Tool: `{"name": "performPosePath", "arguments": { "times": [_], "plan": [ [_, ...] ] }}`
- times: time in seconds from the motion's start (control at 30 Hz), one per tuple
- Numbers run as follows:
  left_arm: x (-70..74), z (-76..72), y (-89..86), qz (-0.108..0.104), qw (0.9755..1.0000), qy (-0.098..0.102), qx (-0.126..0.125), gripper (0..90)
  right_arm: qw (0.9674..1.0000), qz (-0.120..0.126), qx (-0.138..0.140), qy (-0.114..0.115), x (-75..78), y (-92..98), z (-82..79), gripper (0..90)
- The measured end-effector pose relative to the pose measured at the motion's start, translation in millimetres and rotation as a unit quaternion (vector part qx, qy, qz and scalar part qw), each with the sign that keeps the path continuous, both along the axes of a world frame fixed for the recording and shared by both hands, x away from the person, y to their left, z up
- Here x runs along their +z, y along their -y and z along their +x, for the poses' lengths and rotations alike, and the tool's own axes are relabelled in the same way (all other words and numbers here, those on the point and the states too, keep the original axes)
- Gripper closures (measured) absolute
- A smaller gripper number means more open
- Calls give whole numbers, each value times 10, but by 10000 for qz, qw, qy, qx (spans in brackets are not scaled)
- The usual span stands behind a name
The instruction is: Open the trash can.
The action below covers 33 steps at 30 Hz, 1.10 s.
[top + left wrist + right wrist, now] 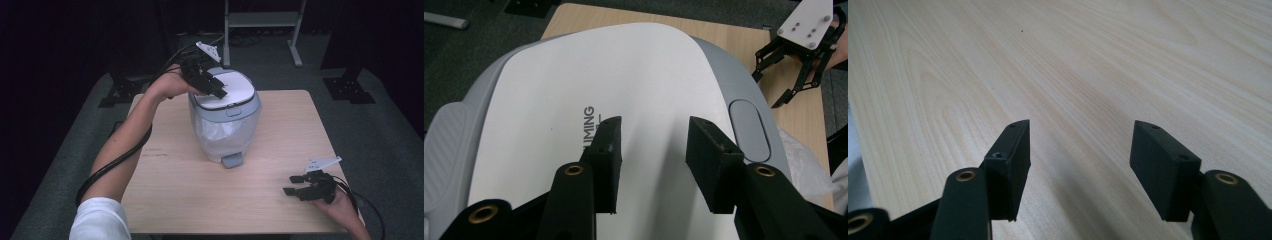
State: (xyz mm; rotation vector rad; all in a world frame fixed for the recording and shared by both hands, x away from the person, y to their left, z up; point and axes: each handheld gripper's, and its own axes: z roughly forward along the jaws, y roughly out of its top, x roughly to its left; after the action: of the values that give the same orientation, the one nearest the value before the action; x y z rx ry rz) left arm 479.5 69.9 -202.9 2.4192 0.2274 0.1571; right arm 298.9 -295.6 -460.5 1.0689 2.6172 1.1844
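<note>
My left gripper (651,145) hovers with jaws parted, apparently just above the bin's white lid (624,90); my right gripper (296,185) rests wide, well apart.

Bare table (180,195) front and right — mid-table, lidded bin (225,120) the one obstacle.

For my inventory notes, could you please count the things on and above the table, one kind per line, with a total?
Pedal bin, lid shut, clear liner inside: 1
Hand-held grippers, left gripper over the bin's lid, right gripper low over the table: 2
Total: 3
</note>
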Motion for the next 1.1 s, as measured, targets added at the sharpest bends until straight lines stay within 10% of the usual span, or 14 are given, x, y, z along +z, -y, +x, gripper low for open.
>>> {"name": "performPosePath", "arguments": {
  "times": [1.1],
  "plan": [
    [-151,-85,89,-147,9991,187,343,429,10000,43,-44,63,2,29,31,403]
  ]
}}
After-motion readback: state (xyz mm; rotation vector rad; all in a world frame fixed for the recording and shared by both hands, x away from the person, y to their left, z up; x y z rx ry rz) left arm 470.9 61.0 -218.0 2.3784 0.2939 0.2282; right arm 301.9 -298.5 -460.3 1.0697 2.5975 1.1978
